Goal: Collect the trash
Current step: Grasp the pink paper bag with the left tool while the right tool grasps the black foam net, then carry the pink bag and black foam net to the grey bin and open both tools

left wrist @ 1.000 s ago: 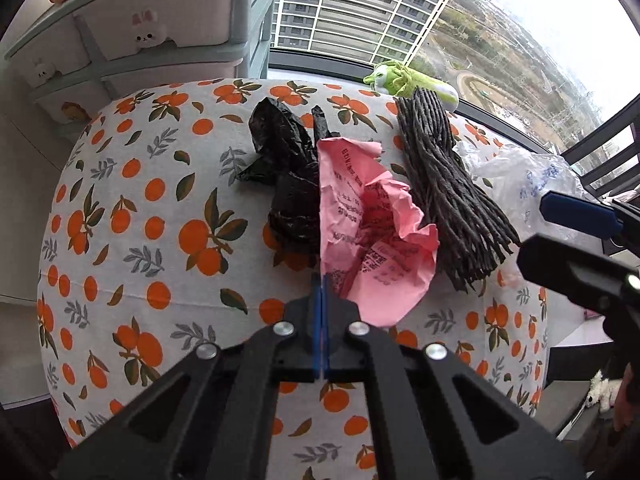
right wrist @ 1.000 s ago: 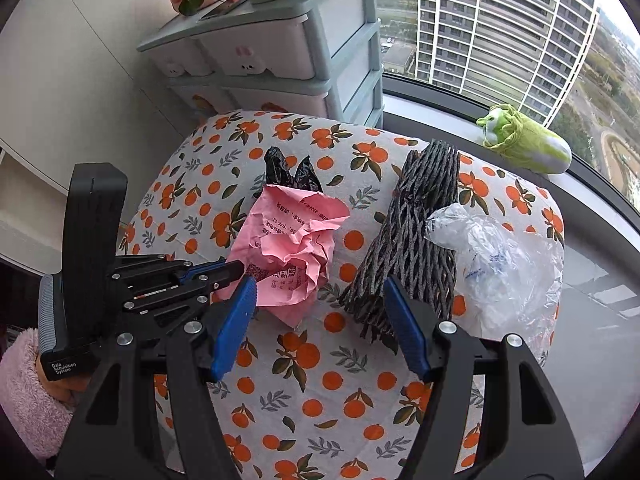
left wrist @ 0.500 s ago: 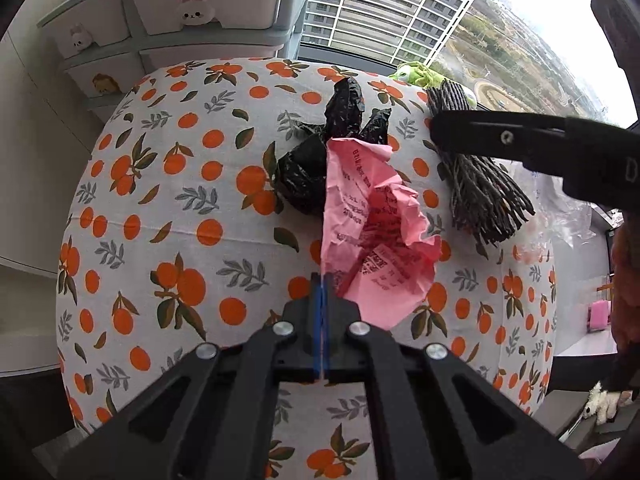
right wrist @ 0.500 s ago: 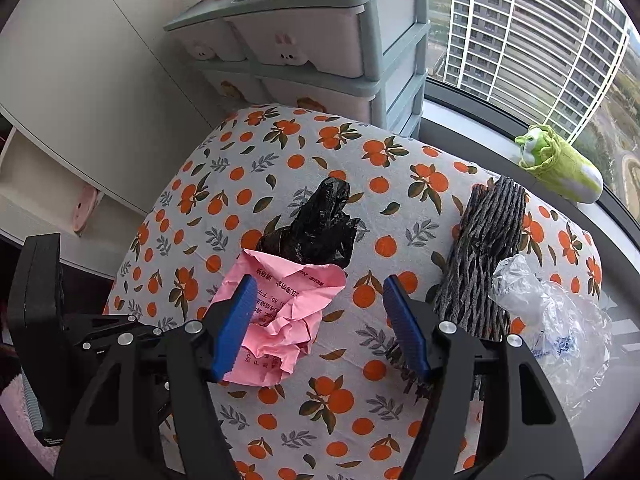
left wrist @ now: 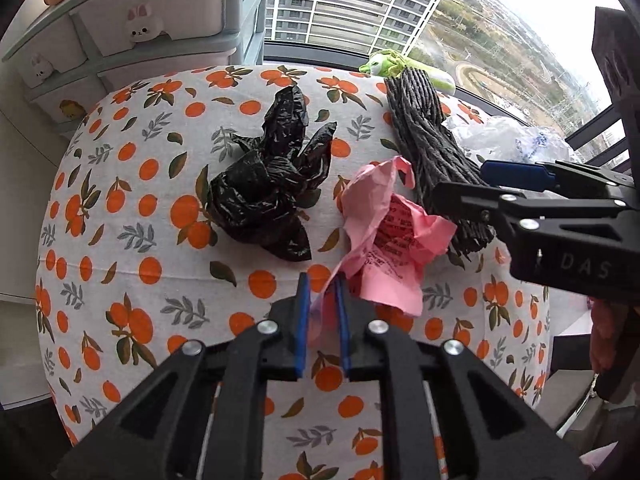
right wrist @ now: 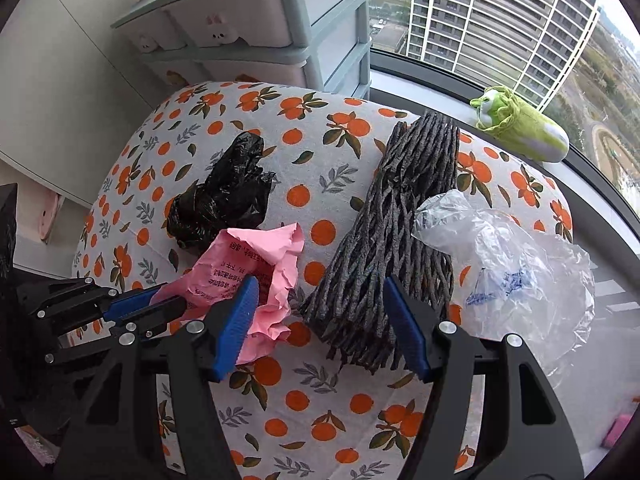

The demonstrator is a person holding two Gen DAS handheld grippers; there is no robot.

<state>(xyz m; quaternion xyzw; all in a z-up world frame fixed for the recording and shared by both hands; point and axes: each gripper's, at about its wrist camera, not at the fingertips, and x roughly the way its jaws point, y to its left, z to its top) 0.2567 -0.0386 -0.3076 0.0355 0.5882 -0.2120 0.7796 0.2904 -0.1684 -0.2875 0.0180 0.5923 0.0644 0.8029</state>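
Trash on an orange-print tablecloth (right wrist: 320,408), four pieces. Item one: crumpled pink printed paper (left wrist: 384,236) (right wrist: 256,272), its near corner lying between the blue pads of the left gripper (left wrist: 320,320) (right wrist: 160,304); the pads stand slightly apart with a narrow gap either side of the paper, so the claw is parted rather than clamped, and whether a pad touches the sheet cannot be told. Item two: black plastic bag (left wrist: 268,184) (right wrist: 220,200), scrunched, ahead and to the left of the left gripper's tips, just beside the pink paper. Item three: dark grey foam mesh sleeve (left wrist: 432,152) (right wrist: 396,248), ahead and to the right of the left gripper, its frayed near end directly ahead of and between the fingers of the right gripper (right wrist: 320,320) (left wrist: 472,184). Right gripper: fingers wide apart, holding nothing, above the cloth, the pink paper by its left pad. Item four: clear plastic bag (right wrist: 512,276) (left wrist: 504,140) with blue print, right of the right gripper's right finger, touching the mesh sleeve. Beyond the table: green plush toy (right wrist: 524,128) (left wrist: 400,68) on the window ledge; pale drawer unit (right wrist: 256,28) (left wrist: 132,36) with bunny knobs at far left.
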